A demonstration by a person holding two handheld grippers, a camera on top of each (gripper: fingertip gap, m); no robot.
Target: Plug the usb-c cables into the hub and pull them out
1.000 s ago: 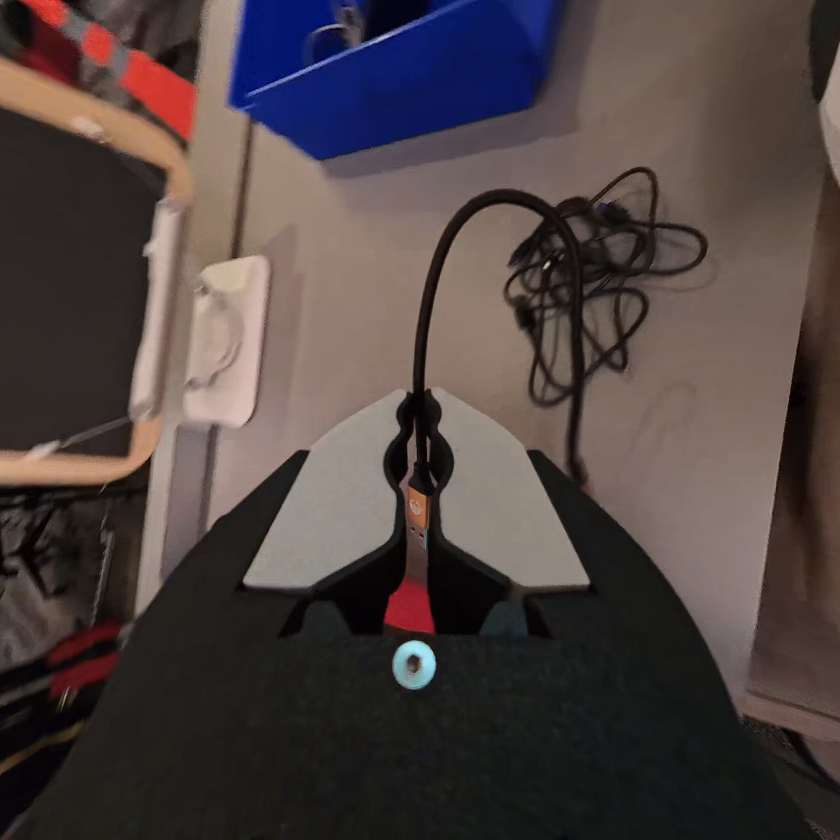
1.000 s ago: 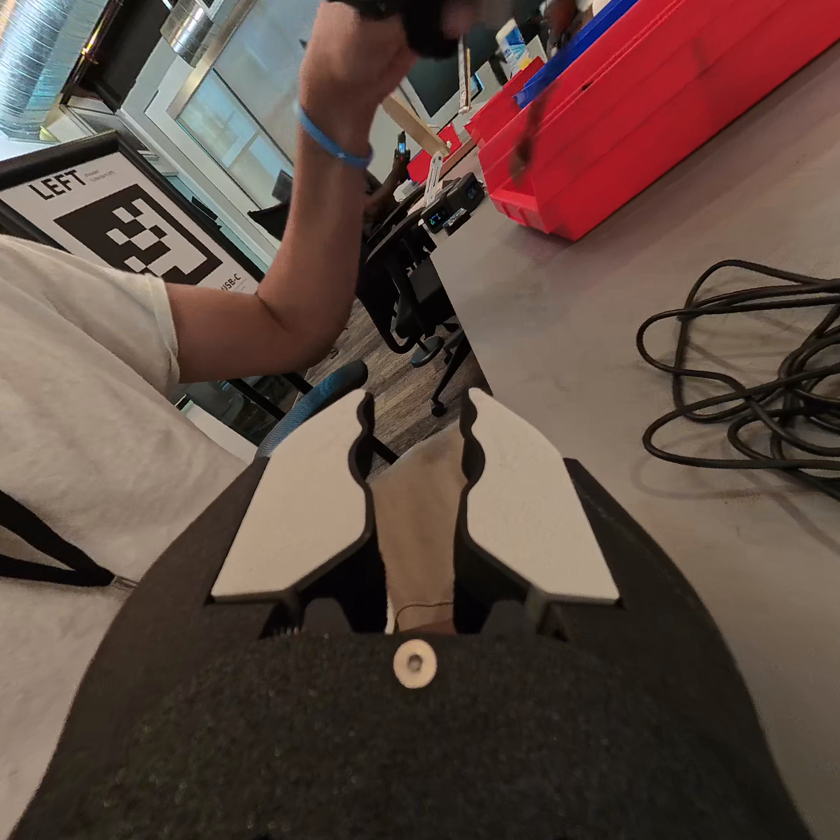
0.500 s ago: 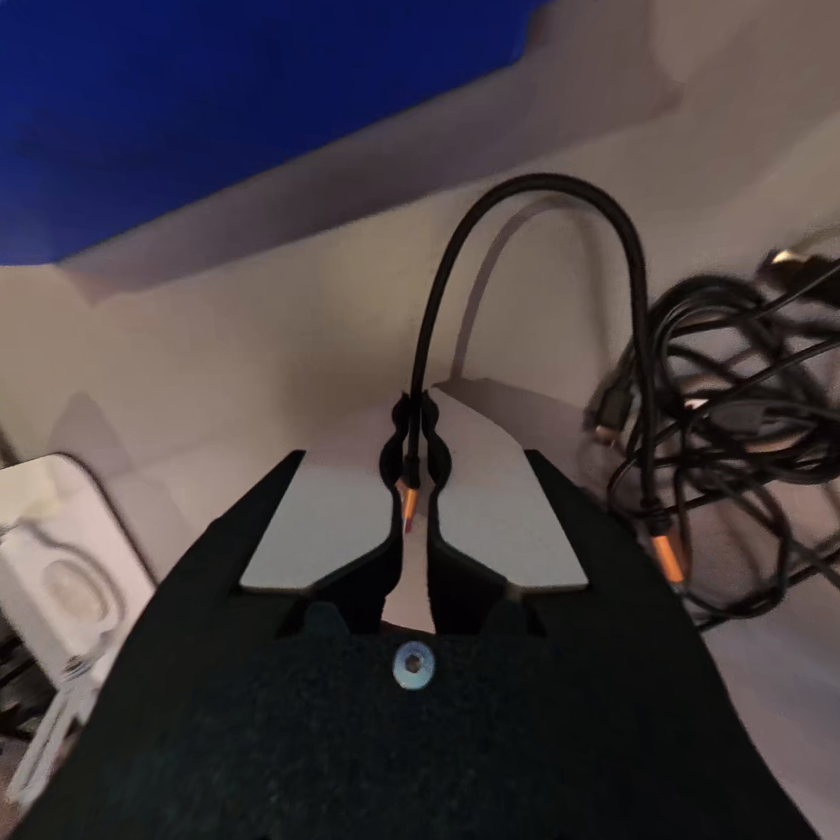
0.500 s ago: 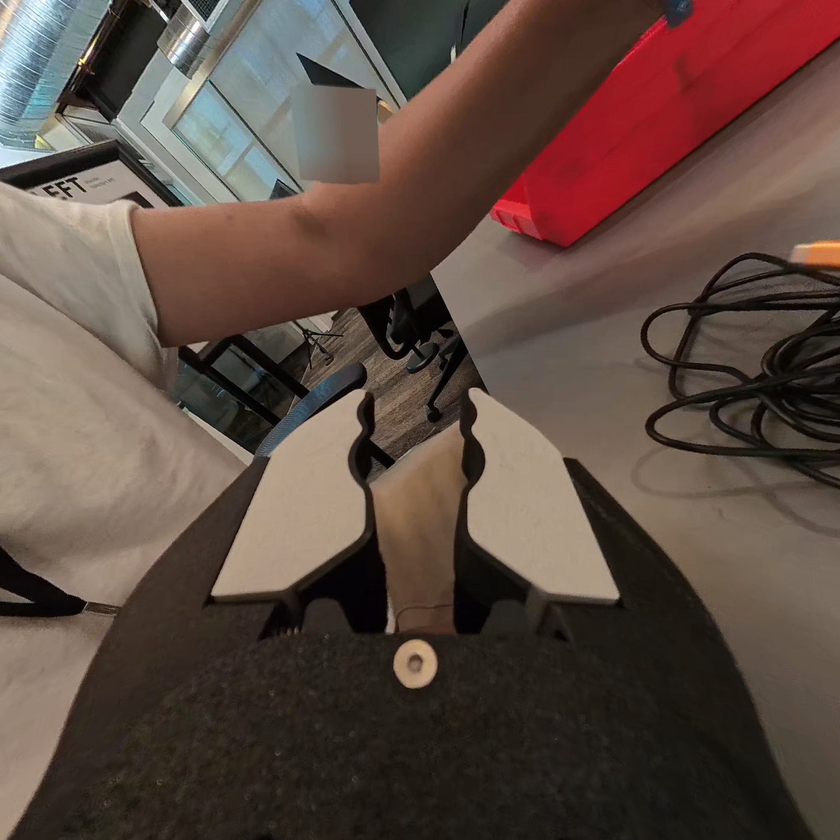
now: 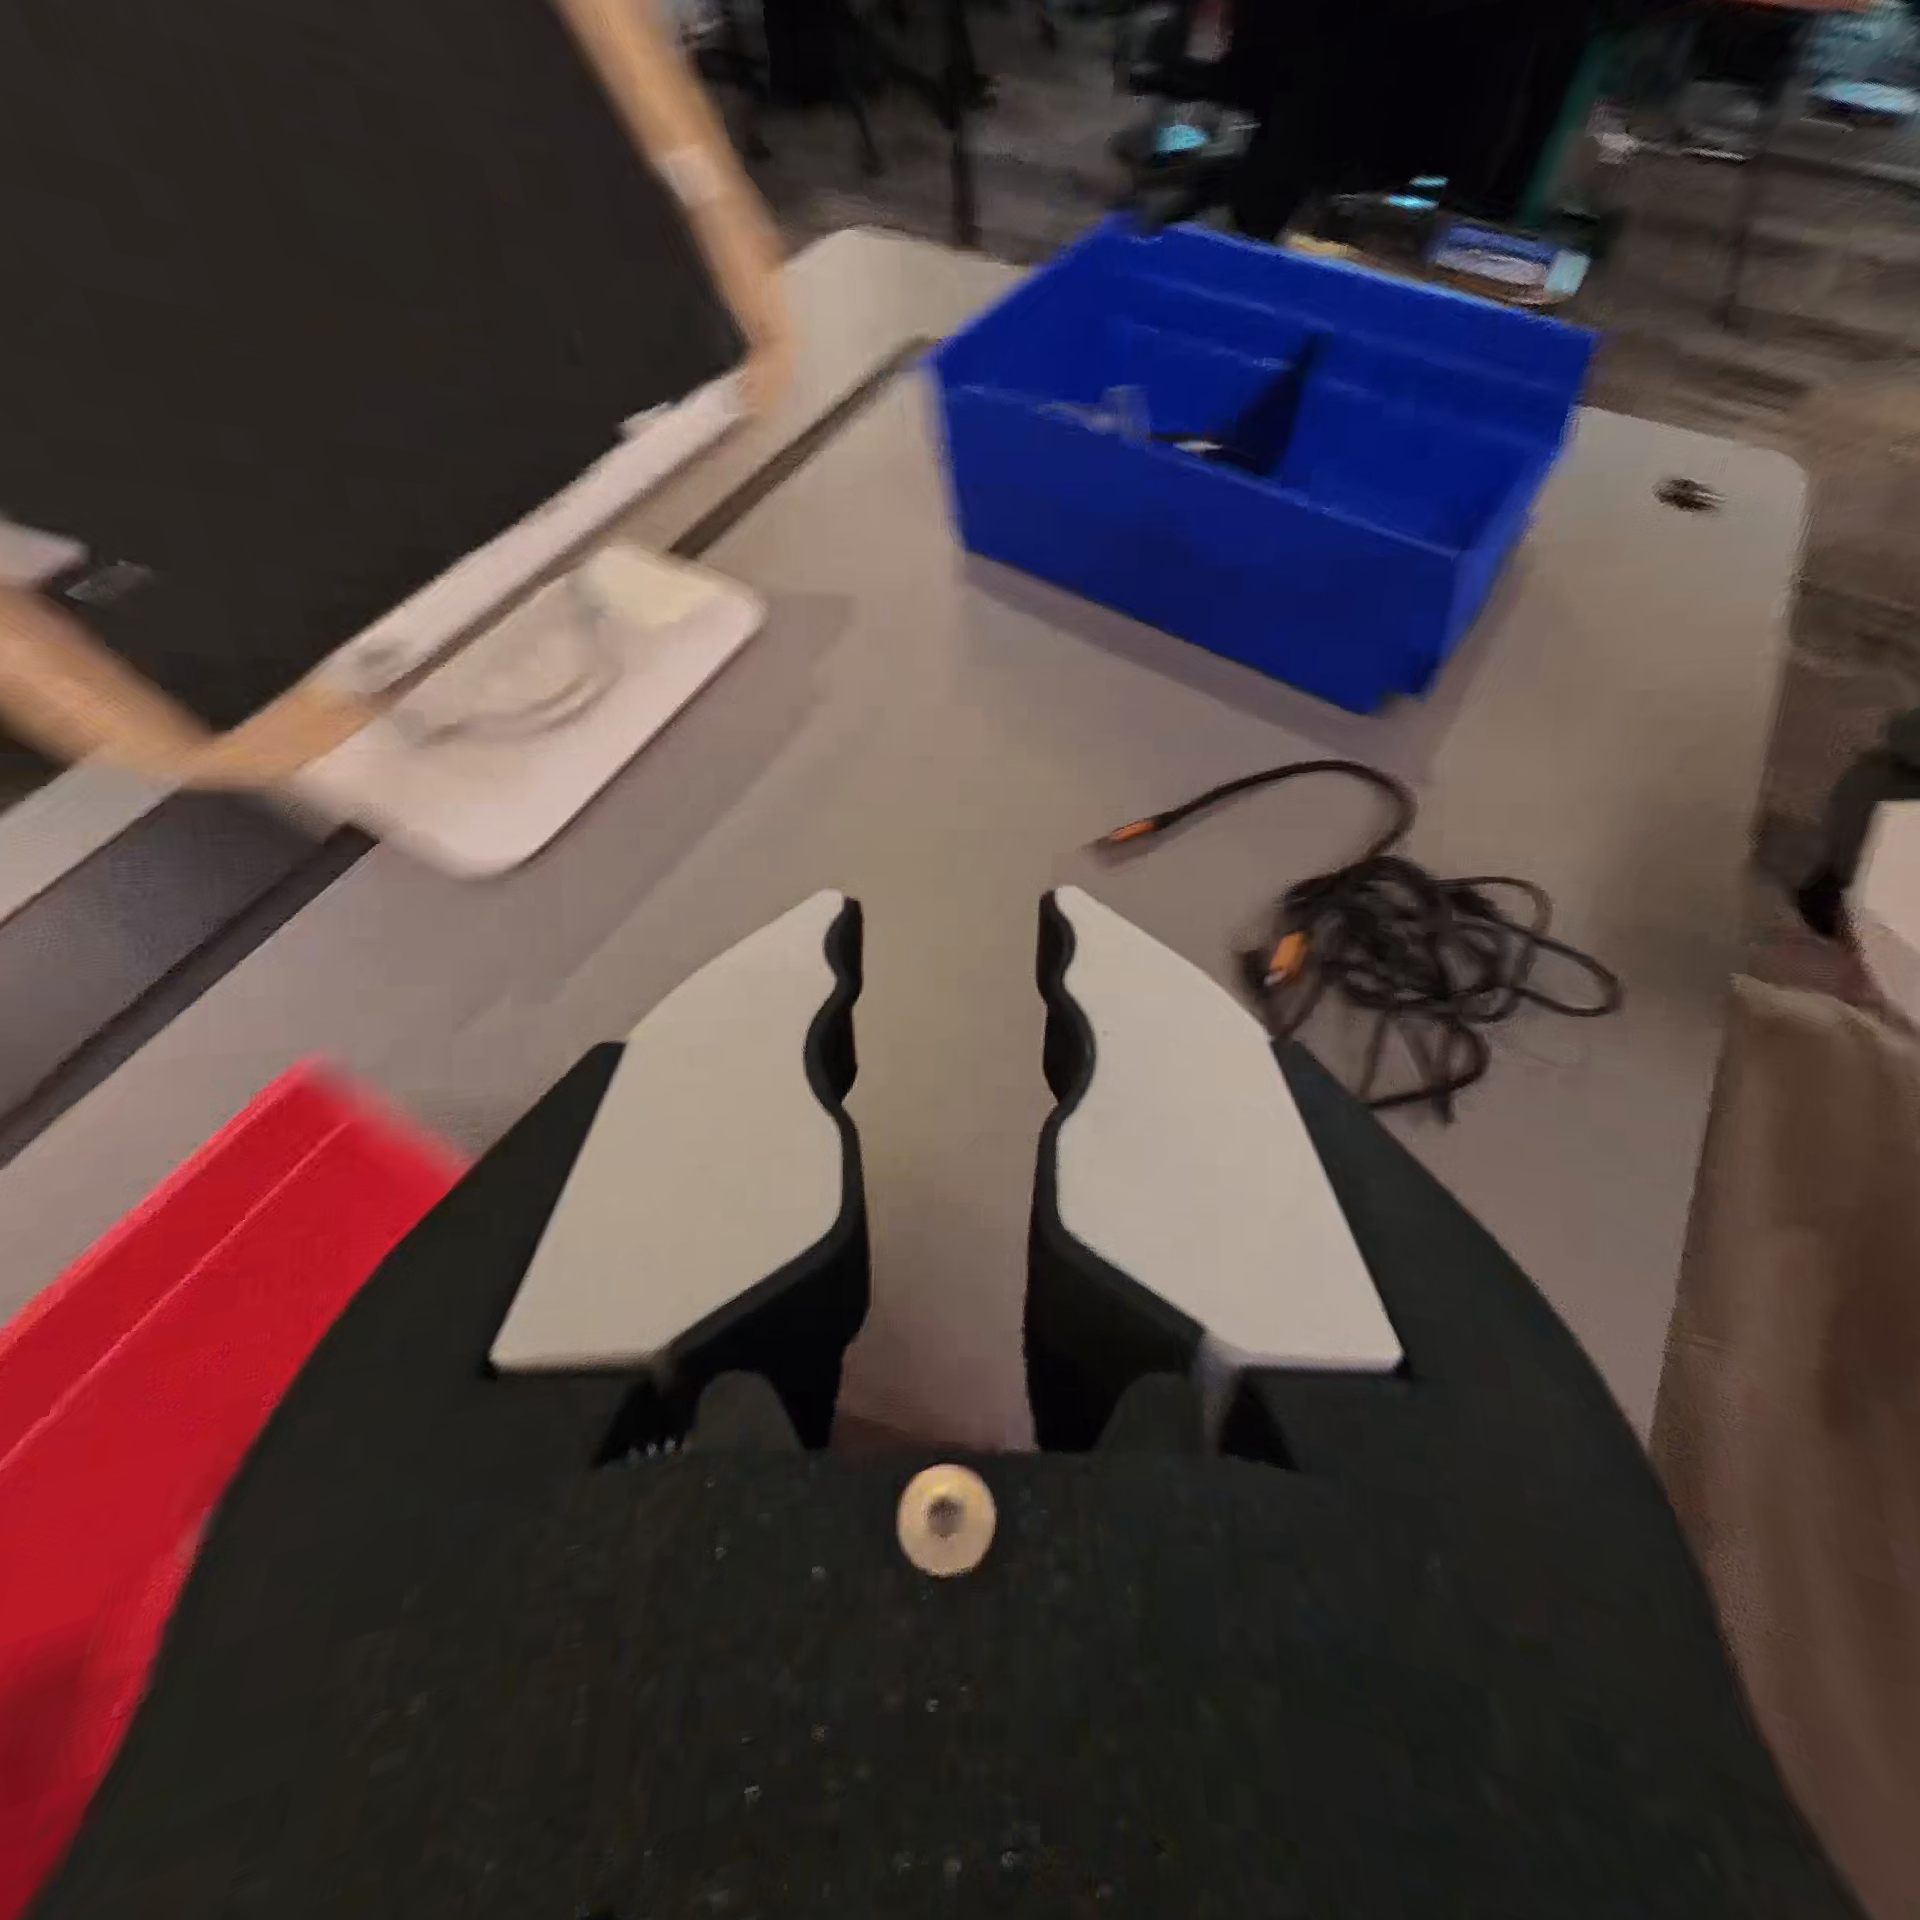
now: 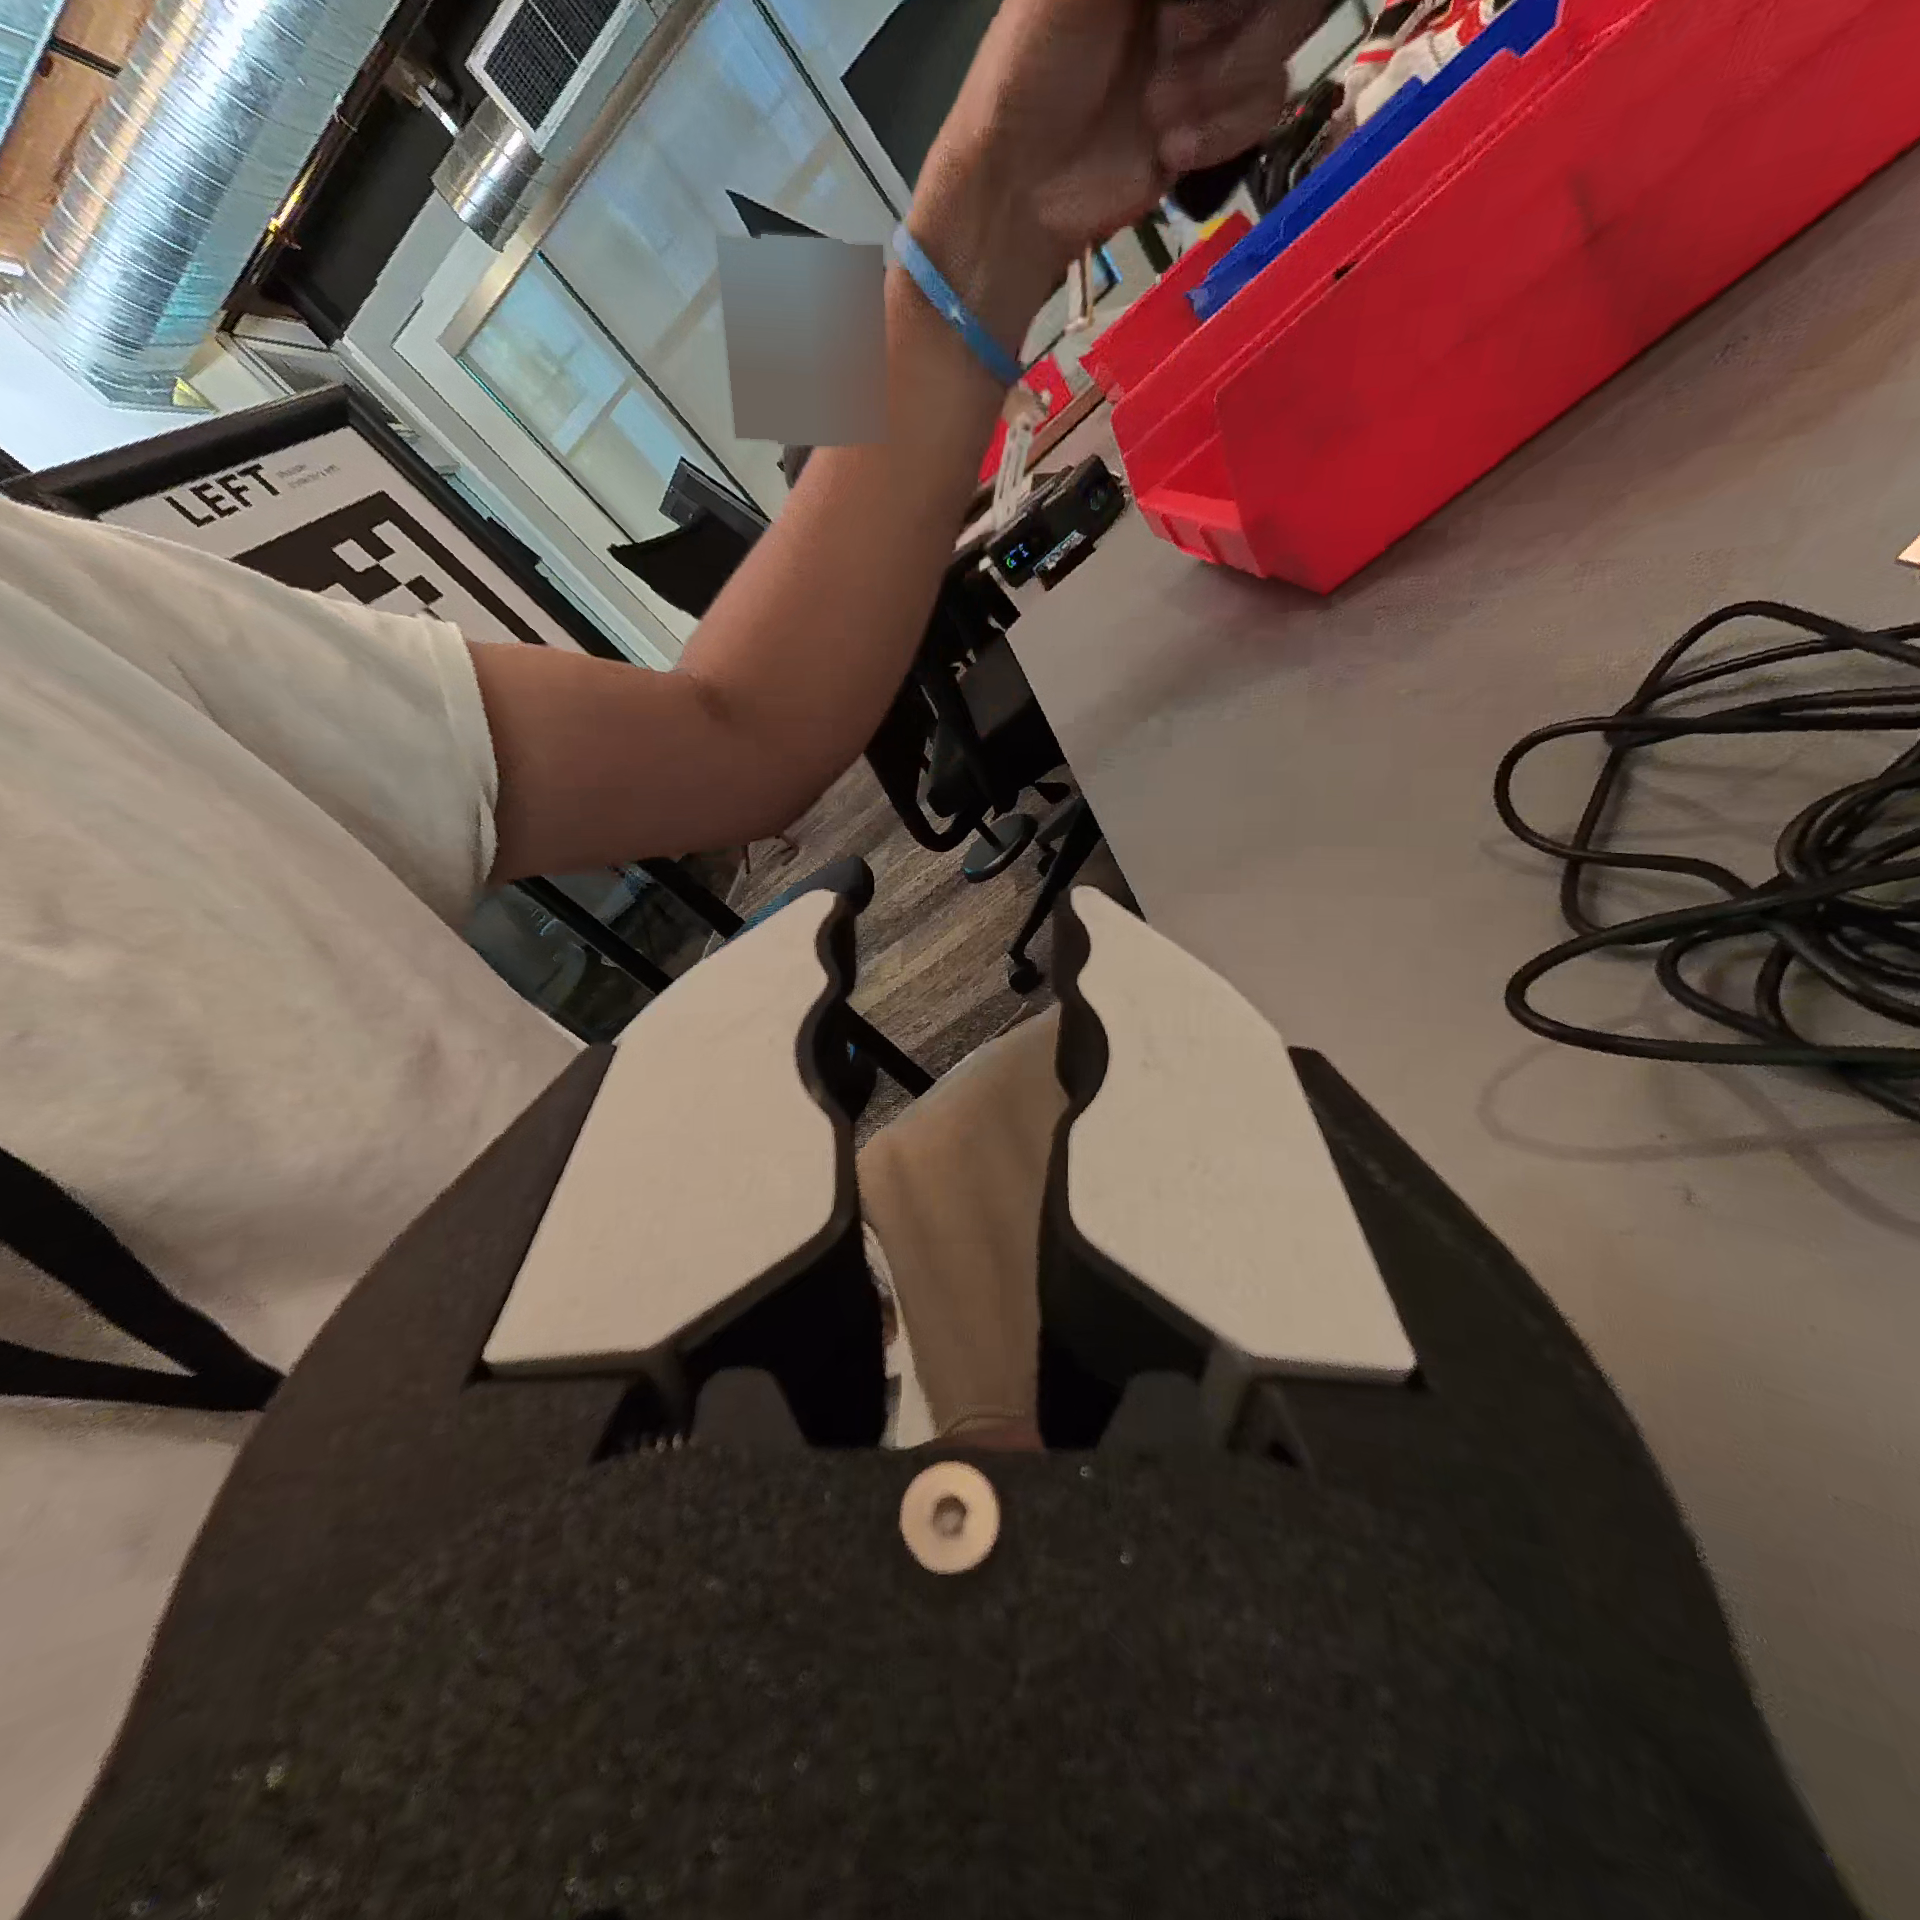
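A tangle of black usb-c cables [image 5: 1439, 971] lies on the grey table [image 5: 935, 727], right of and beyond my left gripper. One cable end with an orange plug [image 5: 1132, 831] sticks out to the left of the pile, and a second orange plug [image 5: 1290, 951] lies at the pile's edge. My left gripper [image 5: 948, 914] is open and empty, held above the table. My right gripper [image 6: 961, 914] is open and empty and points past the table edge toward a person's torso. The cable pile [image 6: 1766, 883] lies to its right. I cannot pick out a hub.
A blue bin [image 5: 1247, 540] stands at the back. A white flat tray [image 5: 540, 717] lies at the left beside a black wood-framed board [image 5: 312, 312]. A red bin [image 5: 156, 1403] is near left, also in the right wrist view [image 6: 1507, 312]. A person's raised arm [image 6: 779, 675] is there. One gripper's finger ends stand about 30 cm off the other's.
My left gripper opened and let go of the orange-plug cable, which now lies on the table, then drew back and up. My right gripper stayed open and still; the arm lifted.
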